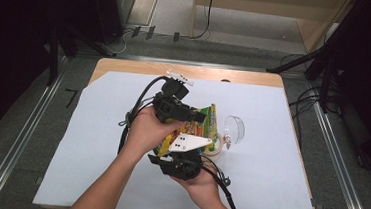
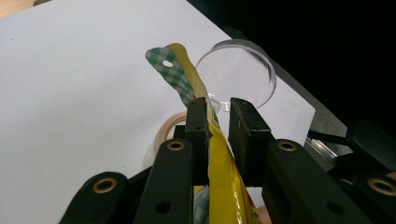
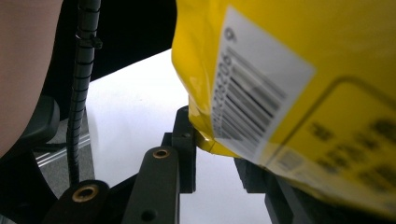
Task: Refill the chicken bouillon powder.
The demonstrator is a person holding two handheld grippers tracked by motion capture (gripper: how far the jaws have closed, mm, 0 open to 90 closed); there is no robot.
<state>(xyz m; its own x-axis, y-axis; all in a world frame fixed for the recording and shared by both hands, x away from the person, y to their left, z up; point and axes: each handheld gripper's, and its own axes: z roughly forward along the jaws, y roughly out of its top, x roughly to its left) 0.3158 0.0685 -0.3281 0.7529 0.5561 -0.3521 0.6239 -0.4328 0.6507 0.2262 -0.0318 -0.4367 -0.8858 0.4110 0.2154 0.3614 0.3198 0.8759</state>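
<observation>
A yellow snack bag [image 1: 199,128] with a green checked top edge [image 2: 170,70] hangs above the table between my two grippers. My left gripper [image 1: 196,116], at the upper left of the bag, is shut on the bag's top strip [image 2: 218,109], which runs upright between its jaws. My right gripper [image 1: 179,154] comes from below, under its grey plate [image 1: 189,143]. In the right gripper view it [image 3: 215,140] is shut on a lower corner of the bag [image 3: 289,70], beside the barcode. The bag hides its right jaw.
A clear round plastic container [image 1: 235,128] [image 2: 243,70] lies on its side just right of the bag. A beige tape roll [image 1: 215,147] [image 2: 164,130] rests below it. A white sheet [image 1: 100,148] covers the wooden table. Black stands and cables ring the table.
</observation>
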